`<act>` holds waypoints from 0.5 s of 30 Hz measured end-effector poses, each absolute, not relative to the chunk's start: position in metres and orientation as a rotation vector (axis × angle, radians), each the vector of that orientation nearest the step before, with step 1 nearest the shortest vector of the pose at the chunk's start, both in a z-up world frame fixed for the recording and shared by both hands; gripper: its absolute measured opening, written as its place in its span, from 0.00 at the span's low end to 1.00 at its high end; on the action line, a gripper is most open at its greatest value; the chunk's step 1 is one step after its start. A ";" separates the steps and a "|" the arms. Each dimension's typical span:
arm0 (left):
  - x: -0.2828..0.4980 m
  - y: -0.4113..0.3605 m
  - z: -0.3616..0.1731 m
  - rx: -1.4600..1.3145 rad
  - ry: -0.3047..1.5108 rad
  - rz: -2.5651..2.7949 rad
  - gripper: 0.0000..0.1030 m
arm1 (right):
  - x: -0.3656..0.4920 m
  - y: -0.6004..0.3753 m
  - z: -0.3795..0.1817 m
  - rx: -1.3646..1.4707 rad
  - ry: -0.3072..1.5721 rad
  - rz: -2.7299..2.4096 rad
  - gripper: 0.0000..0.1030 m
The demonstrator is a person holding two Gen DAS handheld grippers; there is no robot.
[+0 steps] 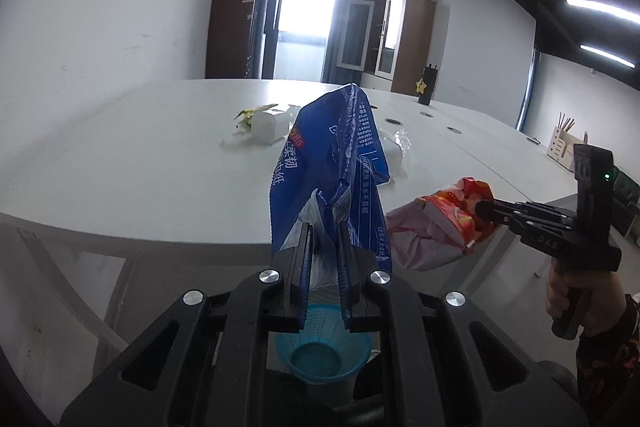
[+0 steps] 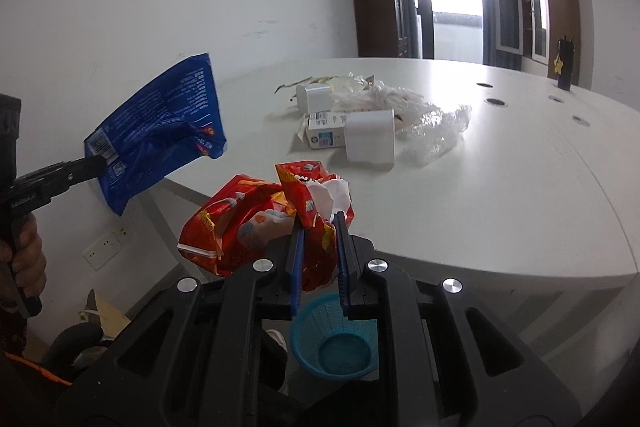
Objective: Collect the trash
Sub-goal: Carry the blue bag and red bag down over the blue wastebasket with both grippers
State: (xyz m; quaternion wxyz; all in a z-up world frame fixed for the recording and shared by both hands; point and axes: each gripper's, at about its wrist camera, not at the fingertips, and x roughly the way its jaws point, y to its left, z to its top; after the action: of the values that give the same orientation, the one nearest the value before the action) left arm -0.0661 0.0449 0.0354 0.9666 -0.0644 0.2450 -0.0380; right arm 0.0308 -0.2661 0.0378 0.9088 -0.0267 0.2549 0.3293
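Observation:
My left gripper (image 1: pixel 325 227) is shut on a blue plastic wrapper (image 1: pixel 340 155), held up off the near edge of the white table (image 1: pixel 140 167); the wrapper also shows in the right wrist view (image 2: pixel 160 131). My right gripper (image 2: pixel 318 223) is shut on a red snack bag (image 2: pixel 256 223), seen too in the left wrist view (image 1: pixel 444 223). A blue mesh trash basket (image 1: pixel 324 351) stands on the floor below both grippers; it also shows in the right wrist view (image 2: pixel 340 339). More trash lies on the table: a white cup (image 2: pixel 370 139), a small carton (image 2: pixel 324 135), clear plastic wrap (image 2: pixel 436 131).
A white box (image 2: pixel 314 97) and yellow-green wrapper (image 1: pixel 252 113) lie farther back on the table. A black bottle (image 1: pixel 426 85) stands at the far side. A wooden holder (image 1: pixel 562 147) is at right. White table legs (image 1: pixel 56 267) and a wall socket (image 2: pixel 102 251) are below.

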 end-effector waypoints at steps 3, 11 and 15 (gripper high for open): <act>-0.073 0.046 0.027 -0.122 0.530 -0.076 0.10 | 0.019 -0.262 0.033 -0.076 0.529 0.704 0.12; -0.082 0.057 -0.017 -0.179 0.642 -0.098 0.10 | 0.005 -0.263 -0.020 -0.104 0.674 0.664 0.13; -0.079 0.052 -0.044 -0.184 0.716 -0.107 0.10 | 0.007 -0.264 -0.043 -0.109 0.716 0.632 0.13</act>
State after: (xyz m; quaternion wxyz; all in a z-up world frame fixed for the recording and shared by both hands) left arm -0.0789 0.0523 -0.0440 0.9310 -0.0900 0.3499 -0.0524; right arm 0.0075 -0.2636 -0.0435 0.8868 -0.0524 0.3444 0.3038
